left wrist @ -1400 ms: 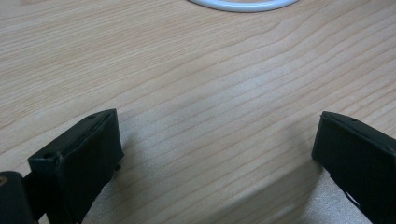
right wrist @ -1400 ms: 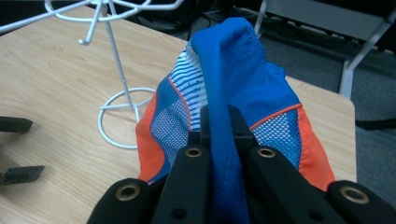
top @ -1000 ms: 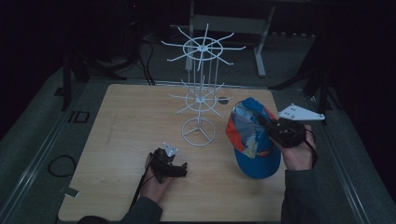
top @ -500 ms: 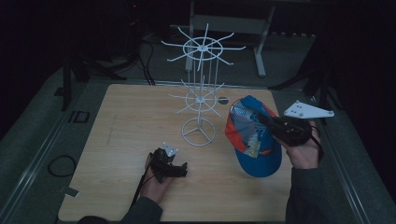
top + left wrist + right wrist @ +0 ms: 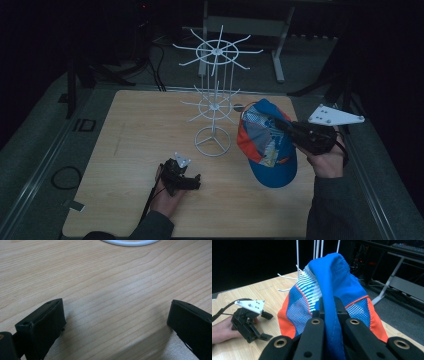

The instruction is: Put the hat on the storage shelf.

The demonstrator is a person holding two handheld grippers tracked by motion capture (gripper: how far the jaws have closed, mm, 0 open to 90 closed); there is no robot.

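Resting low at the near edge of the wooden surface (image 5: 135,130), the left hand-held gripper (image 5: 192,181) lies in the person's left hand (image 5: 167,197) with its jaws spread wide and nothing between them; in the left gripper view its two black jaws stand far apart over bare wood grain, just above the surface or on it, and a curved piece of the white ring base (image 5: 130,242) shows at the top edge. To the right and a little farther from the person, the right hand-held gripper (image 5: 280,126) is held above the surface in the right hand (image 5: 327,162), a grey three-cornered plate (image 5: 334,116) on top of it, and its jaws are clamped tight on the blue fabric of the cap (image 5: 267,145). In the right gripper view the cap (image 5: 329,290) rises straight up out of the pinched jaws, its blue cloth folded between them, with white mesh, orange panels and thin orange piping on either side. In the high view the cap hangs off the gripper with its blue brim pointing toward the person, near the surface, though whether it touches I cannot tell. Just beyond and left of the cap stands the white wire rack (image 5: 216,90), its round base on the surface and two tiers of spokes fanning out from a central pole. Behind the surface, the dark floor holds cables and a grey metal frame (image 5: 277,45).
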